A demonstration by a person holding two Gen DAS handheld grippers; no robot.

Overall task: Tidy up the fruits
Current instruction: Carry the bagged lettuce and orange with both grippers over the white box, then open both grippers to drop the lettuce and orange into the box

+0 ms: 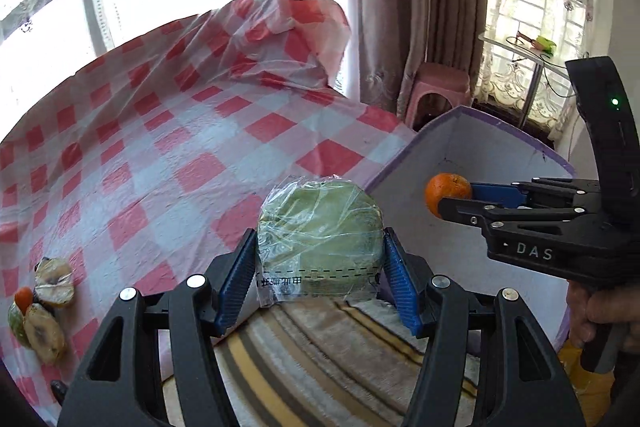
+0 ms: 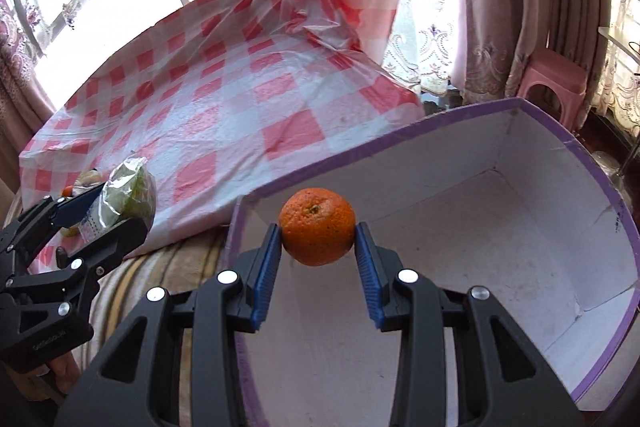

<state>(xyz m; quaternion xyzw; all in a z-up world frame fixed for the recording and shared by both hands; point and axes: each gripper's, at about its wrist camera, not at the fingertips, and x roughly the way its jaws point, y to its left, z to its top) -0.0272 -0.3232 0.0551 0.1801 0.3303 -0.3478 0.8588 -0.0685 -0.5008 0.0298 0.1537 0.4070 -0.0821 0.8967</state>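
Left gripper (image 1: 320, 259) jaws clamped on a round green fruit sealed in clear plastic wrap (image 1: 320, 227) — held near the edge of the red-and-white checked plastic sheet (image 1: 160, 155), just beside the box. Right gripper (image 2: 317, 239) jaws closed on a small round orange (image 2: 317, 226), held over the open white cardboard box with purple rim (image 2: 520, 211). Cut fruit pieces (image 1: 44, 303) lie on the sheet at far left — well apart from both.
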